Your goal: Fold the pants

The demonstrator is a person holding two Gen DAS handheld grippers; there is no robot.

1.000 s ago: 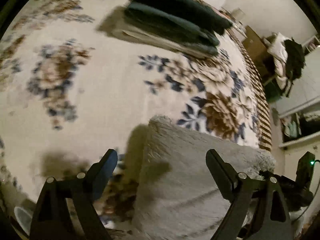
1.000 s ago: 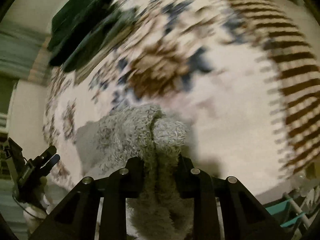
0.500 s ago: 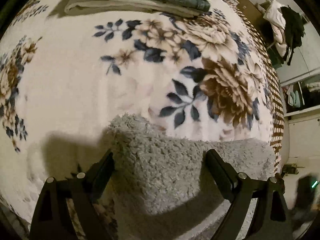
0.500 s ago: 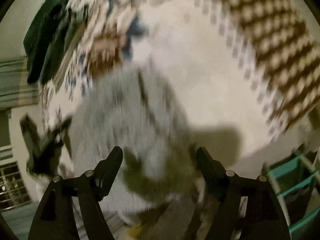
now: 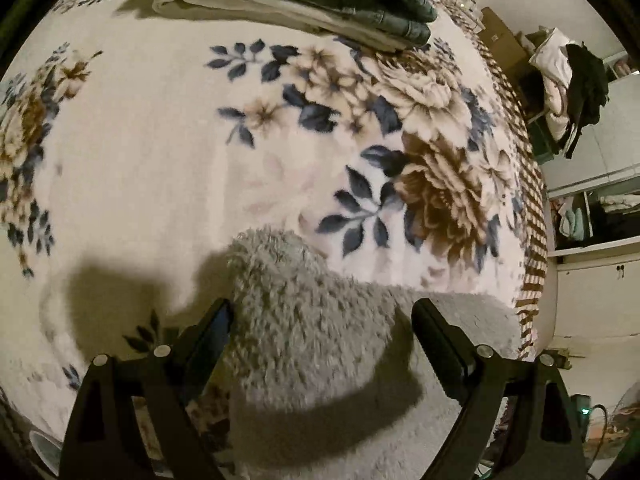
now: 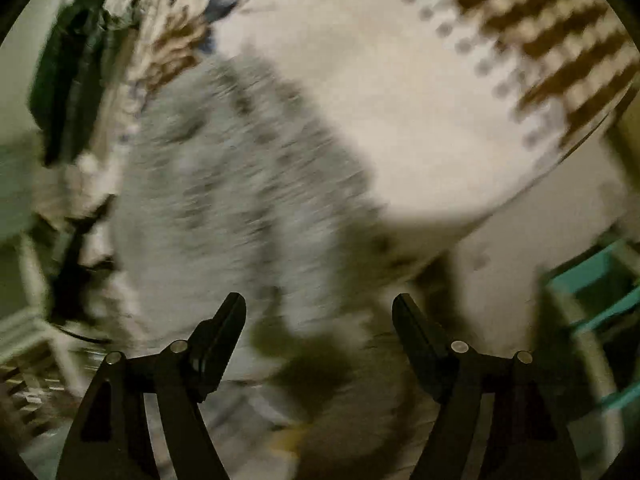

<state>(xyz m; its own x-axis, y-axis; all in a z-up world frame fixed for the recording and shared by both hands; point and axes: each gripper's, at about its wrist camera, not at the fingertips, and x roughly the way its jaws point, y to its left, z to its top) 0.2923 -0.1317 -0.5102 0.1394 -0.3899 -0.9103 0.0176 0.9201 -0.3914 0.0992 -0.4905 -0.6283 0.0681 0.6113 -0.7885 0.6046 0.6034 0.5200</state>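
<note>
step: between folds | fuzzy grey pants (image 5: 320,332) lie on floral blanket (image 5: 160,160) | left gripper (image 5: 322,320), right gripper (image 6: 319,316) both spread, empty | right view blurred, likely regrasp next

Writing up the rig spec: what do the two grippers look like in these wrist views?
Left gripper and right gripper look alike: matte black throughout, two flat tapered fingers on open triangular linkage arms, each with cut-out windows and two silver pivot pins per side. No markings, labels or sleeves show. A cable and small green light sit at the left view's lower right corner; whose they are is unclear.
</note>
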